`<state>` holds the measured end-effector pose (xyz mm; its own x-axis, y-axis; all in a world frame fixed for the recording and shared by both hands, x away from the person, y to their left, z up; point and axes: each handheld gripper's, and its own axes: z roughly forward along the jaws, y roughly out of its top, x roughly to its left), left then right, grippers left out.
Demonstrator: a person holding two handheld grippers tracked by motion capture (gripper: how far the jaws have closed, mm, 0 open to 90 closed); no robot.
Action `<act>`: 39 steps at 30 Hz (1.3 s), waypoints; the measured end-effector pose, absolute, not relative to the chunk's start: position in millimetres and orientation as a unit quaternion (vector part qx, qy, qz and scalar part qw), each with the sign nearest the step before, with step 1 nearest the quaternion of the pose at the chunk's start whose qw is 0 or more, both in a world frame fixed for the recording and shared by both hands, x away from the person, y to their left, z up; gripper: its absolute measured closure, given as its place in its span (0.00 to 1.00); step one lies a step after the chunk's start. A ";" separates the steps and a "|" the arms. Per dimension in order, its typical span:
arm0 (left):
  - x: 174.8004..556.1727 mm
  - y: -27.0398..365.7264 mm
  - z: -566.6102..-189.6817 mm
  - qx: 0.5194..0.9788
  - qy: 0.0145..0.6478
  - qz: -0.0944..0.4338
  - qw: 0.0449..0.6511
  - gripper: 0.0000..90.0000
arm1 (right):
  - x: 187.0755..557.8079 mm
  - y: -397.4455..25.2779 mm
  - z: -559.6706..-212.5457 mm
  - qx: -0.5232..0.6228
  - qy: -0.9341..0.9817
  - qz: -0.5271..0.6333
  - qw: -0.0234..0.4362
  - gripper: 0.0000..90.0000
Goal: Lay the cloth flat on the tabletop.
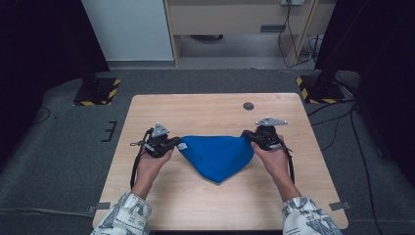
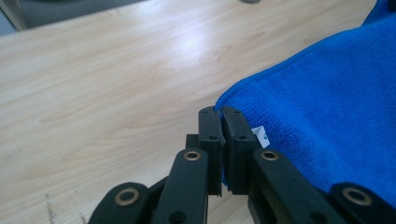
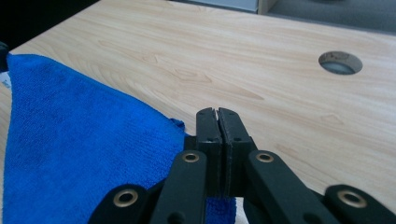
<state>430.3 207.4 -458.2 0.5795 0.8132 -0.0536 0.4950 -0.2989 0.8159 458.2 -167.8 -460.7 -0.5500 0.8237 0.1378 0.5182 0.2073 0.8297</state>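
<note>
Left gripper (image 1: 172,142), left of table (image 1: 205,105) centre: jaws pressed together, pinching the left corner of the blue cloth (image 1: 218,155). Blue cloth, centre: a triangle spread between the two grippers, point toward the near edge, small white tag (image 2: 260,135) at its left corner. Right gripper (image 1: 252,136): jaws clamped on the cloth's right corner; round hole (image 1: 248,105) in the tabletop beyond it.

A blue cloth (image 1: 217,155) lies on the wooden worktop (image 1: 205,110), folded into a triangle with its point toward the person. The left tongs (image 1: 173,143) meet its left corner; the right tongs (image 1: 249,137) meet its right corner. A round hole (image 1: 248,105) sits beyond the right tongs.
</note>
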 end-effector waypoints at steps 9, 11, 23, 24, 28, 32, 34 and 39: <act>429.0 206.5 -433.9 0.779 0.407 0.206 0.430 0.97 | 453.7 -170.8 -436.6 0.431 0.753 0.461 0.187 0.98; 428.6 206.0 -428.6 0.780 0.403 0.210 0.431 0.97 | 453.3 -172.0 -432.1 0.430 0.751 0.464 0.190 0.98; 422.8 202.9 -402.9 0.773 0.390 0.224 0.447 0.97 | 446.3 -179.8 -408.9 0.423 0.741 0.480 0.205 0.98; 422.6 203.2 -401.3 0.774 0.389 0.226 0.446 0.97 | 445.6 -180.7 -407.4 0.423 0.740 0.481 0.205 0.98; 422.0 203.6 -396.1 0.772 0.387 0.227 0.450 0.97 | 443.7 -184.7 -401.8 0.422 0.736 0.486 0.209 0.98; 419.8 202.4 -389.6 0.772 0.382 0.231 0.453 0.97 | 441.9 -187.4 -396.2 0.422 0.733 0.489 0.211 0.98; 418.3 201.8 -385.8 0.771 0.379 0.233 0.456 0.97 | 440.4 -188.1 -392.7 0.420 0.732 0.492 0.213 0.98; 415.3 201.0 -378.1 0.771 0.373 0.236 0.460 0.97 | 436.4 -189.4 -383.9 0.414 0.730 0.496 0.220 0.98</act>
